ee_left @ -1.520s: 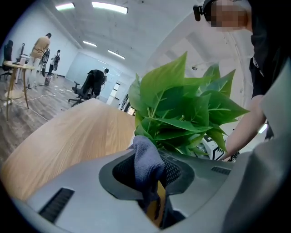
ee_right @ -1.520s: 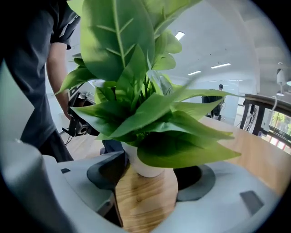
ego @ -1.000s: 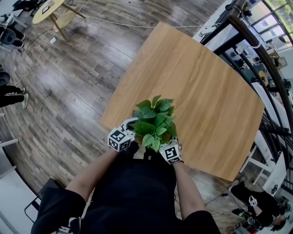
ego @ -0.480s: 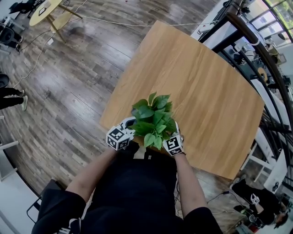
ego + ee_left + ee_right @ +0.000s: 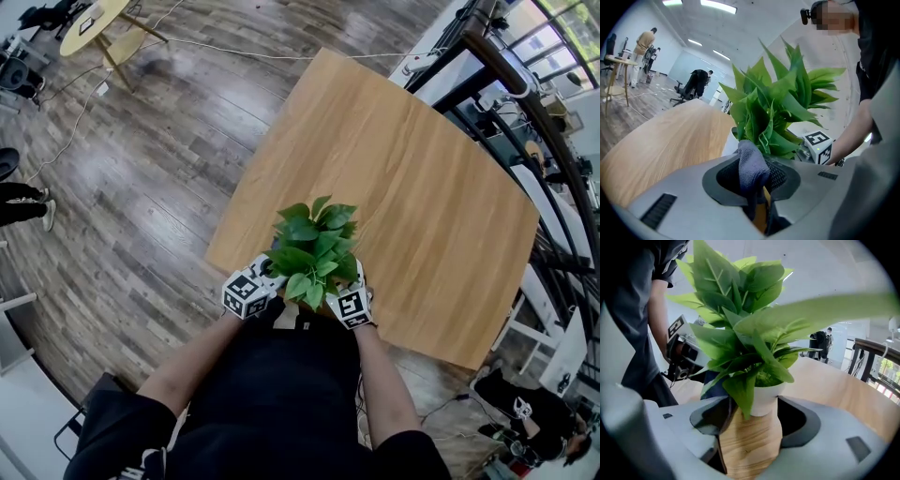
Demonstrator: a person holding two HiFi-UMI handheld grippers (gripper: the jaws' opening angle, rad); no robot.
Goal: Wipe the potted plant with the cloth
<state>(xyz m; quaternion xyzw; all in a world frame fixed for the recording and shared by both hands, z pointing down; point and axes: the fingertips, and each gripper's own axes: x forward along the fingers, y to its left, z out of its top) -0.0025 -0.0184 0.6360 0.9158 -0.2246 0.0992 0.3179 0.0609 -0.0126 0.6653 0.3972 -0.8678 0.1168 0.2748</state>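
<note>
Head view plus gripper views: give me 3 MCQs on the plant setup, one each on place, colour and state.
1. Where on the table is the plant?
A) centre
B) near edge
C) far corner

2. What colour is the pot?
A) white
B) black
C) red

3. How are the jaws of the left gripper?
A) wide apart, empty
B) shut on the cloth
C) shut on a leaf

Answers:
1. B: the head view shows the plant at the table edge closest to the camera.
2. A: the right gripper view shows a white pot under the leaves.
3. B: the left gripper view shows grey cloth pinched between the jaws, right by the leaves.
</note>
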